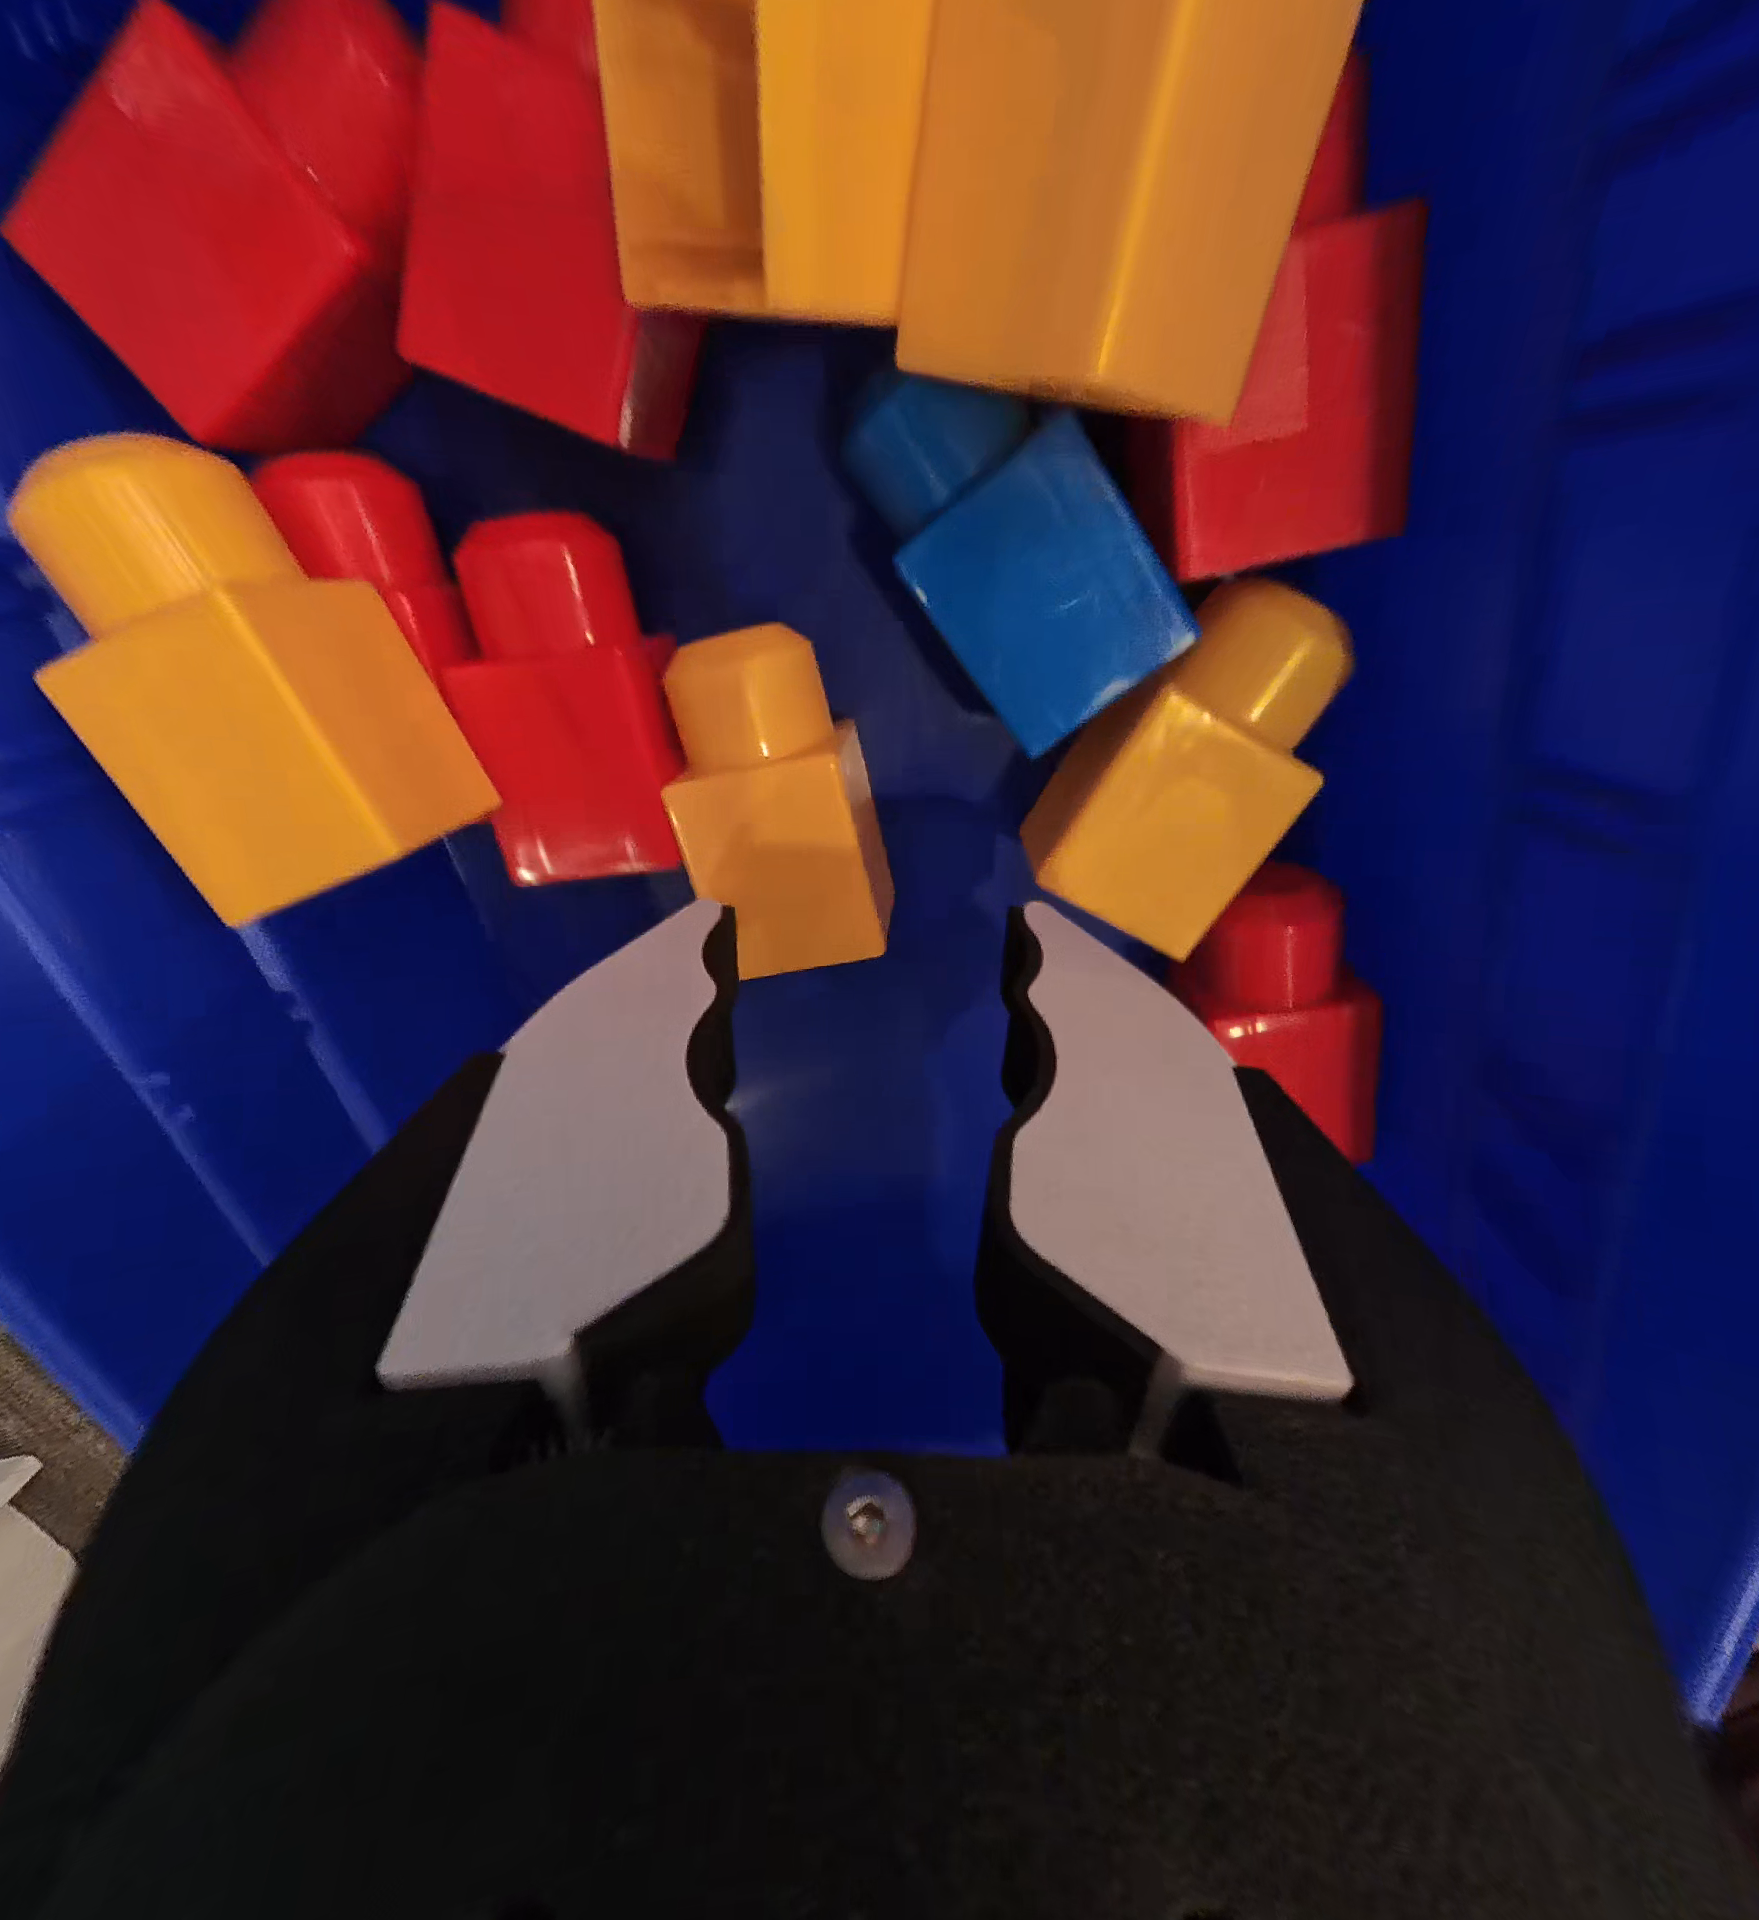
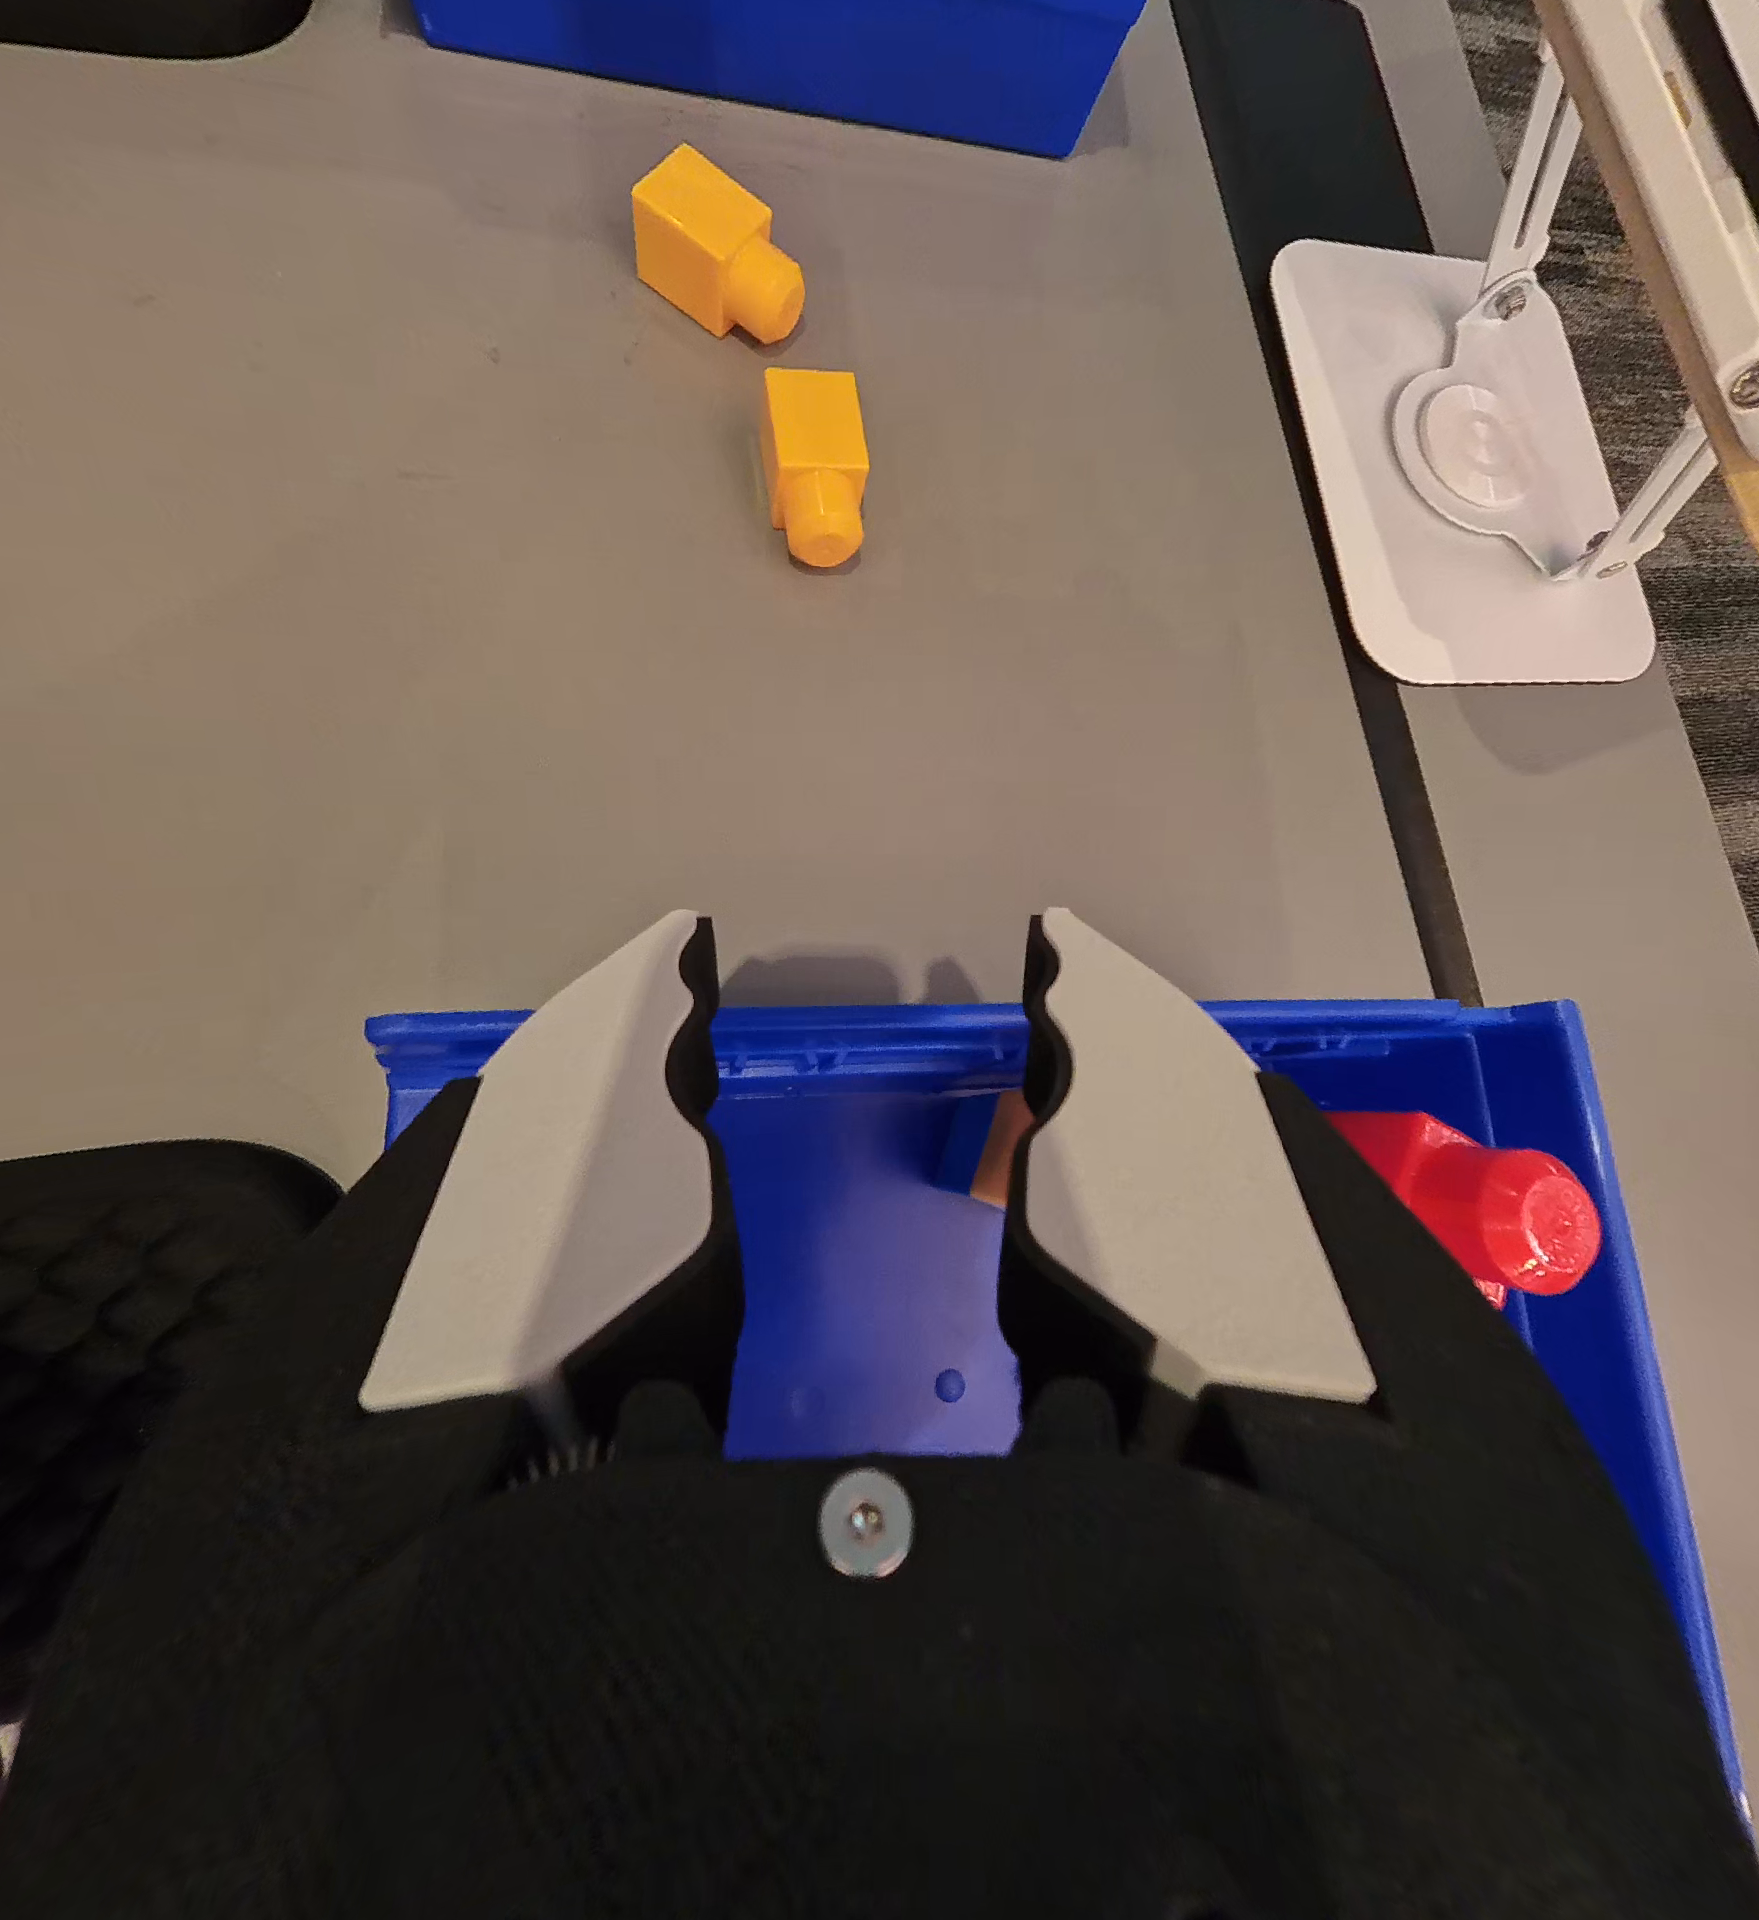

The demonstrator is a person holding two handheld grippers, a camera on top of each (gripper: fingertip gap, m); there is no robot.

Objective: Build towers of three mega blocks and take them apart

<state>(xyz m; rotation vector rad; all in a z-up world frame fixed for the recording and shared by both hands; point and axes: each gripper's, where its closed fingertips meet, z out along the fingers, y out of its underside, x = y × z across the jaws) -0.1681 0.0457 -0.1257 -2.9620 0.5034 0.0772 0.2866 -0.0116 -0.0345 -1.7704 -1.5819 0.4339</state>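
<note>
No tower stands yet: we see two yellow blocks [image 2: 714, 244] lying apart on the grey table [image 2: 335, 623]. Our left gripper [image 1: 864, 914] reaches spread-jawed into the blue bin [image 1: 1581, 727], a small yellow block [image 1: 776, 821] just at its left fingertip, ungripped. Our right gripper [image 2: 870, 925] hovers empty, jaws apart, over a second bin [image 2: 1540, 1060] holding one red block [image 2: 1467, 1195].

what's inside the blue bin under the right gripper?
Inside the blue bin, a red block lies on its side at the right wall, and part of a blue block shows near the middle. The right gripper, open, covers much of the bin's floor.
</note>
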